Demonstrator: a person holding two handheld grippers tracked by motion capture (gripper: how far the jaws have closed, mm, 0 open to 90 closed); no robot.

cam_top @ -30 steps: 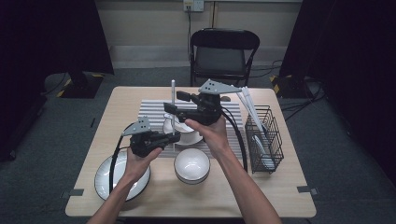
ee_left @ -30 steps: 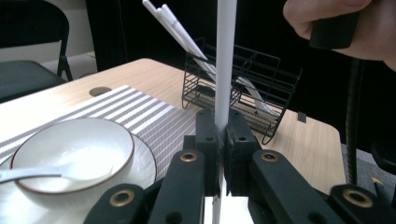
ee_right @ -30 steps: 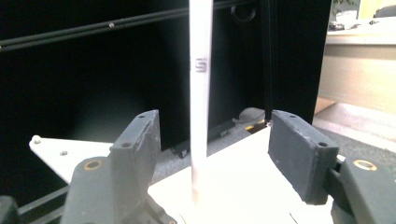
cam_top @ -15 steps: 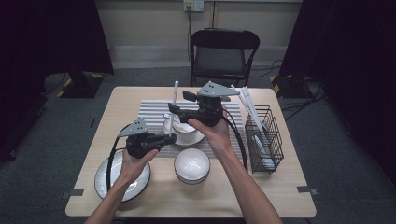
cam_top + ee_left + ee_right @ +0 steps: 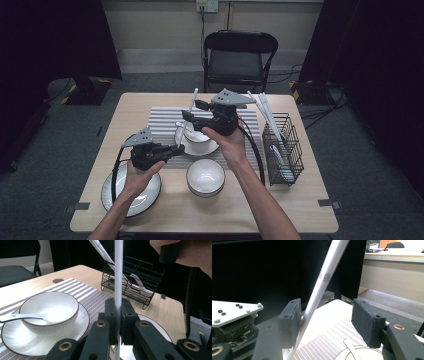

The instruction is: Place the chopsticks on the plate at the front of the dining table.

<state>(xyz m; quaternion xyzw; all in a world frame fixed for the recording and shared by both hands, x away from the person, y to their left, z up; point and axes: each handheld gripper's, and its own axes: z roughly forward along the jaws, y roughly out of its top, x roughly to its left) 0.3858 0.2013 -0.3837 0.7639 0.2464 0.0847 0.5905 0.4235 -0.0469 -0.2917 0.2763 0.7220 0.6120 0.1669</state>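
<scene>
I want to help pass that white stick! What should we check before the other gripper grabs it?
1. Left gripper shut on the white chopstick: ok.
2. Chopstick between the right gripper fingers: ok.
3. Right fingers, which have just been closing, pressing from both sides: not ok, one is still apart.
4. Chopstick clear of the bowl with the spoon: ok.
5. Wire basket upright: ok.

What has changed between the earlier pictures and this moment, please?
The right gripper has just been closing its jaws around the white stick, which stands between them; only one pad looks to touch it so far. The left gripper stays shut on the stick's lower part. Both hands have barely moved, and the bowl on its saucer, the second bowl and the wire basket lie as before.
</scene>
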